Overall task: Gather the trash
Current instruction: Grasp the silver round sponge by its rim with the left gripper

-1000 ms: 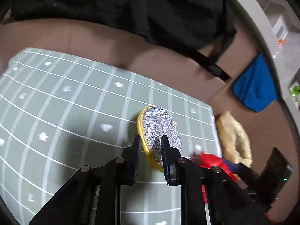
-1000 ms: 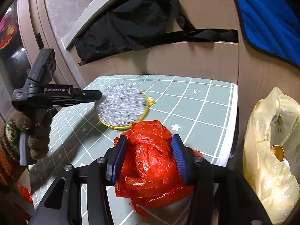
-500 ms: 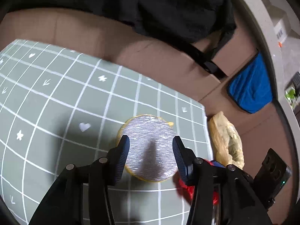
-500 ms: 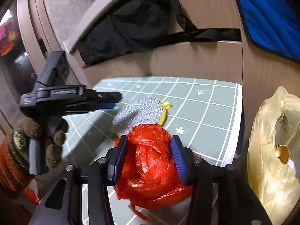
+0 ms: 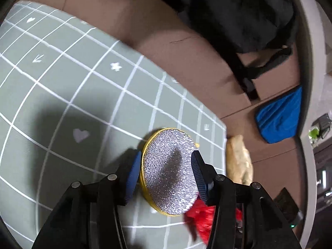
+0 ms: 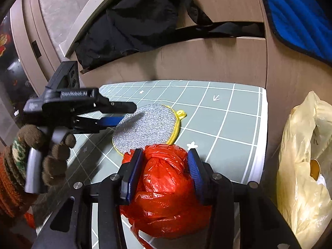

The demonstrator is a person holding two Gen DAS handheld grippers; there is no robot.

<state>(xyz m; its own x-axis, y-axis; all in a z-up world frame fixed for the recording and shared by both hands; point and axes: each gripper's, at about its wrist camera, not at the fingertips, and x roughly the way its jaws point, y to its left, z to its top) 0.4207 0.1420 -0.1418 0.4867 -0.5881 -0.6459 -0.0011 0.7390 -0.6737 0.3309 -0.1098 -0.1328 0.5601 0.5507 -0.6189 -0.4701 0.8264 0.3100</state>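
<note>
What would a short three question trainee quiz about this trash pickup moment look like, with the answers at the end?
1. True or false: the right tool is shut on the red plastic bag.
2. The round silver scrubber has an edge of which colour? A blue, B yellow, C black.
3. Fill in: the left tool stands ____ with its fingers either side of the scrubber.

Key: 1 true. 2 B. 3 open. The scrubber lies on the green grid mat, and the pale yellow bag sits off the mat's right edge.
</note>
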